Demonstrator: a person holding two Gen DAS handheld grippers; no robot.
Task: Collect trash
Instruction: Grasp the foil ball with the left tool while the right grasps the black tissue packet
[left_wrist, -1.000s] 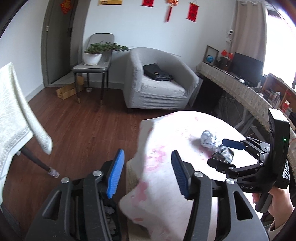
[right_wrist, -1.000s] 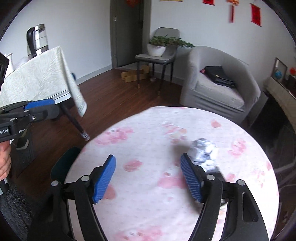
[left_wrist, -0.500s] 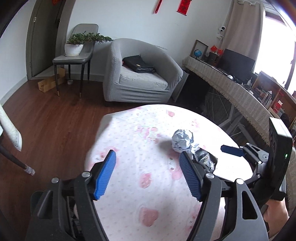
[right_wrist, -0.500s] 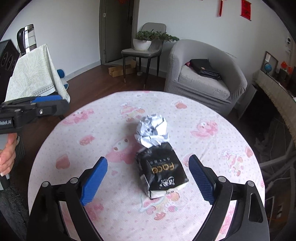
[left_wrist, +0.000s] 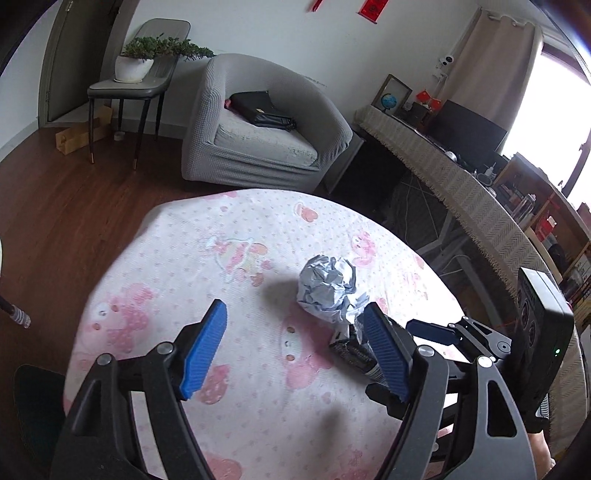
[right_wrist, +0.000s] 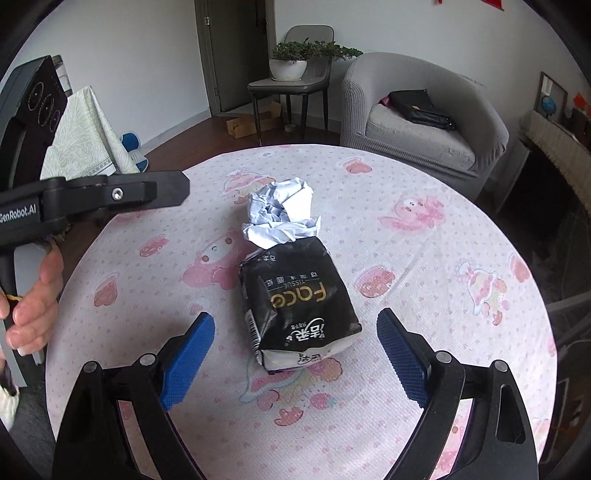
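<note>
Black tissue pack (right_wrist: 299, 301) between right tongs (right_wrist: 295, 354)

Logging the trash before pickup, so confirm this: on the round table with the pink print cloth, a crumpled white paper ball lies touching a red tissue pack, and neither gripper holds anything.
One thing is wrong: the tissue pack is black with gold lettering, not red, as the right wrist view shows. The rest stands: the crumpled paper ball touches it on the table, and the left gripper, jaws opening, and right gripper hold nothing.

Bright daylight from a blown-out window (left_wrist: 550, 122) (upper right), soft shadows, fisheye-bent dark corners.
</note>
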